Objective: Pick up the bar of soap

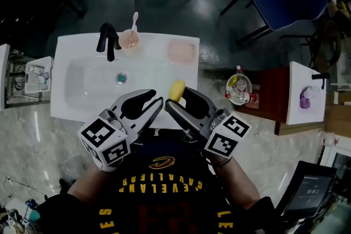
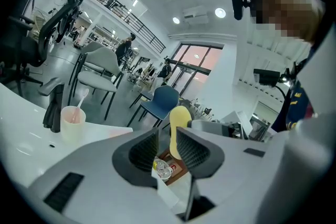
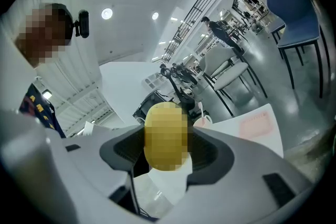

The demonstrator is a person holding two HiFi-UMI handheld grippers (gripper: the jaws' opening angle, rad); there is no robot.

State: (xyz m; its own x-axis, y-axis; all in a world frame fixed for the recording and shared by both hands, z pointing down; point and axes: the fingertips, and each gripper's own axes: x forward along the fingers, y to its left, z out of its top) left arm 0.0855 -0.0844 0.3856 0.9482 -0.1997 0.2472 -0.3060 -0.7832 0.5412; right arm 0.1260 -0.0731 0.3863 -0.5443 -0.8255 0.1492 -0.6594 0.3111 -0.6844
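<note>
Right gripper (image 3: 166, 153) is clamped on the bar of soap (image 3: 166, 131), the yellow bar pinched between both pads, and that's the grab made! Left gripper (image 2: 167, 147) sits just beside it, jaws nearly together with nothing between them, only floor clutter showing through the slit. In the head view the bar of soap hangs over the near rim of the white sink (image 1: 71, 109), well apart from the pink soap dish (image 1: 181, 51), which lies bare. I'd call the pick as good as done; all that looks left is carrying it clear. Its long axis runs along my jaws. One rounded end pokes out past the tips and points away from me, toward the far side of the sink.
</note>
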